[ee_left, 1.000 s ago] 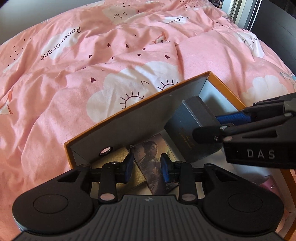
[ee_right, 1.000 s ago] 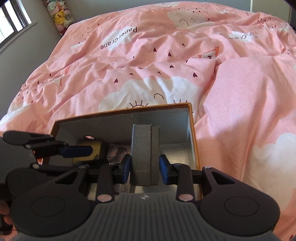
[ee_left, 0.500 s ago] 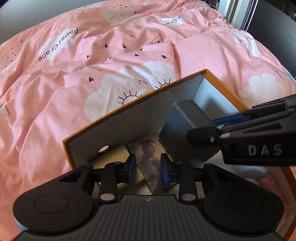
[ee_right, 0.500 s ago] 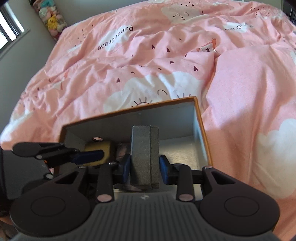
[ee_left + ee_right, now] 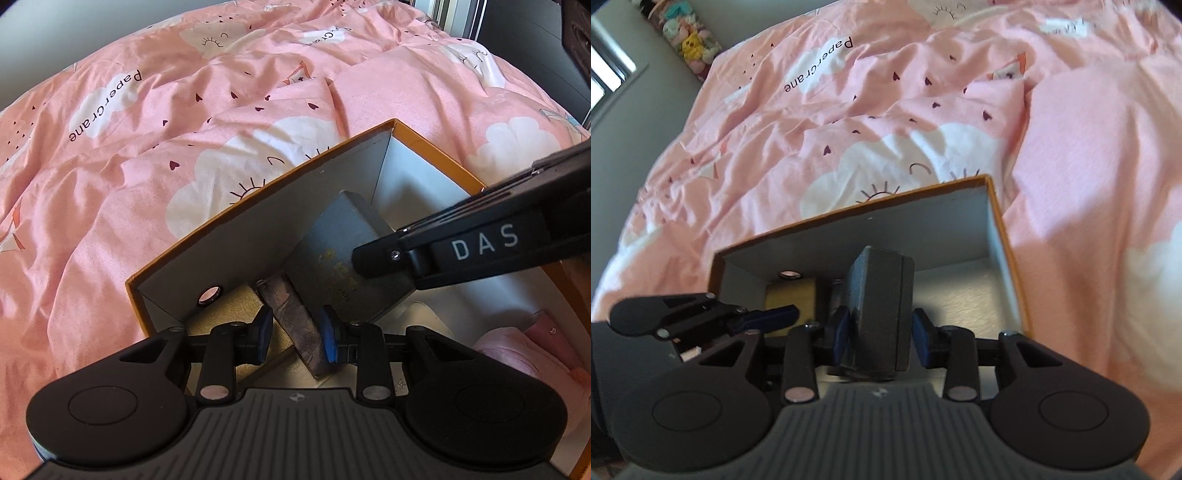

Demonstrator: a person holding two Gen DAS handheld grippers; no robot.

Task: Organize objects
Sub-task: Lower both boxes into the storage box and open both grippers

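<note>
Right gripper [image 5: 881,334] clamped on dark grey rectangular box [image 5: 881,310], now tilted and raised at frame centre inside orange-rimmed cardboard storage box [image 5: 1004,236]; likely repositioning. Left gripper [image 5: 295,330] narrow around printed picture card [image 5: 295,325], contact unclear.

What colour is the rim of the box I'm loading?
Orange, with grey inner walls; the box rim shows best in the left wrist view.

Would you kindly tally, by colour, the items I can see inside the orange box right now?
Grey: 1, the grey box held by the right gripper
Gold: 1, the gold box
Dark printed: 1, the picture box between the left gripper fingers
Pink: 1, the pink pouch
Total: 4, inside the orange box
</note>
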